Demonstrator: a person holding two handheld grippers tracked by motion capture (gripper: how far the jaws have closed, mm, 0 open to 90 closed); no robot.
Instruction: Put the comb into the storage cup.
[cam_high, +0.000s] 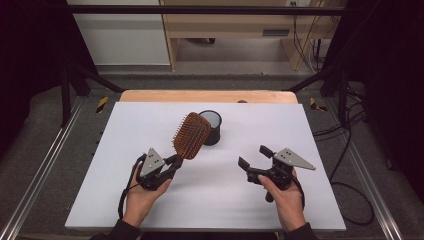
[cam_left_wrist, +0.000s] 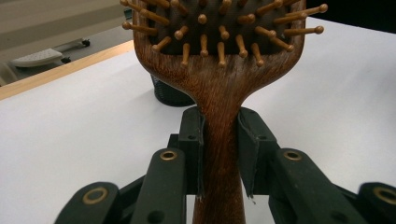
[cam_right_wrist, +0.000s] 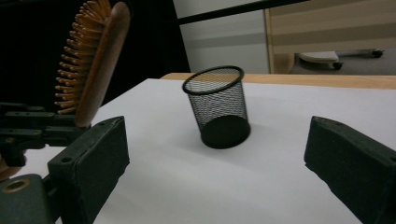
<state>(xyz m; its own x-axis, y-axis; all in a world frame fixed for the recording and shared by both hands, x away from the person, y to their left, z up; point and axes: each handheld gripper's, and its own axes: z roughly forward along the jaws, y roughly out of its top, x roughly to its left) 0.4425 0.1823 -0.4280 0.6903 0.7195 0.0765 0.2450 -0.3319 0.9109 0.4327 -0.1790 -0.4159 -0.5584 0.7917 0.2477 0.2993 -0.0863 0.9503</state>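
Observation:
A wooden paddle hairbrush (cam_high: 191, 135) with wooden bristles is held up off the white table, head raised toward the back. My left gripper (cam_high: 175, 161) is shut on its handle (cam_left_wrist: 220, 154), both pads pressing the neck just below the head. Behind the brush stands a black mesh cup (cam_high: 211, 127), upright and empty (cam_right_wrist: 220, 106). My right gripper (cam_high: 255, 156) hovers at the table's right with its jaws wide open and nothing between them, pointing toward the cup. The brush (cam_right_wrist: 95, 60) appears edge-on at the left of the right gripper view.
A white board (cam_high: 150, 200) covers the table, with a wooden edge (cam_high: 150, 96) at the back. Dark frame rails run along both sides. Cables (cam_high: 345, 150) lie on the floor at the right.

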